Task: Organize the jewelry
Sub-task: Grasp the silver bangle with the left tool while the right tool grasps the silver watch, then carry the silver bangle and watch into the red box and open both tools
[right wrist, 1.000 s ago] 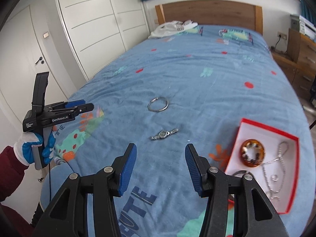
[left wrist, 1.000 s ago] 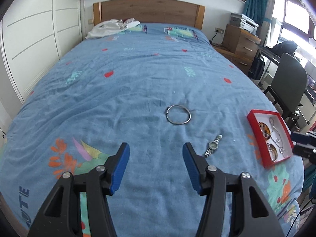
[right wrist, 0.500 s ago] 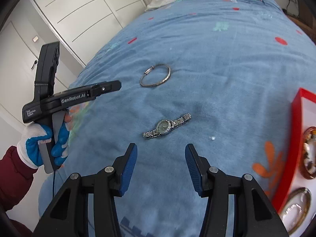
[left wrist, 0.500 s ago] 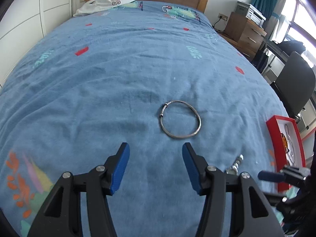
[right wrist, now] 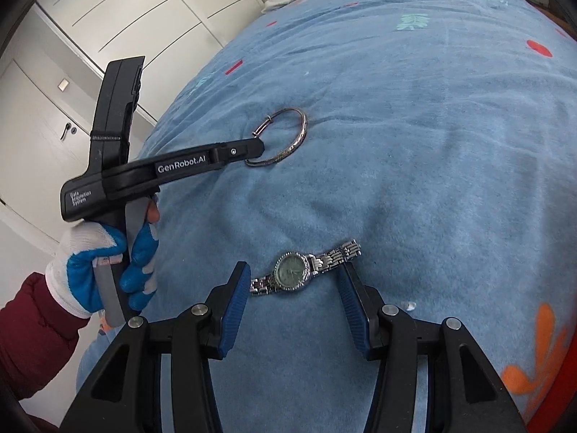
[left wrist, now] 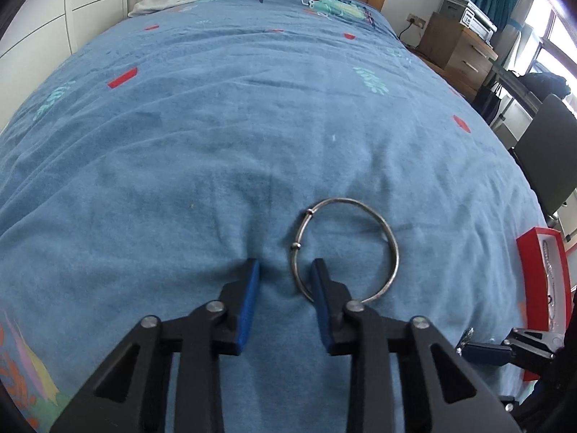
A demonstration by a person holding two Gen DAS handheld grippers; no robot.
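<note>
Jewelry lay on a blue patterned bedspread point(left wrist: 252, 126). At far right, a red-rimmed, white-lined shallow box point(left wrist: 524, 252) held a silver chain, its other contents cut off at the frame edge. A thin silver wire bangle point(left wrist: 391, 241) with two small sliding knots rested ahead of the left gripper point(left wrist: 285, 270), whose blue-padded jaws had just been closing, the bangle's near-left rim between them, contact unclear. A silver link-band wristwatch point(right wrist: 304, 270) with pale green dial lay between the unclenched jaws of the right gripper point(right wrist: 294, 285), untouched.
</note>
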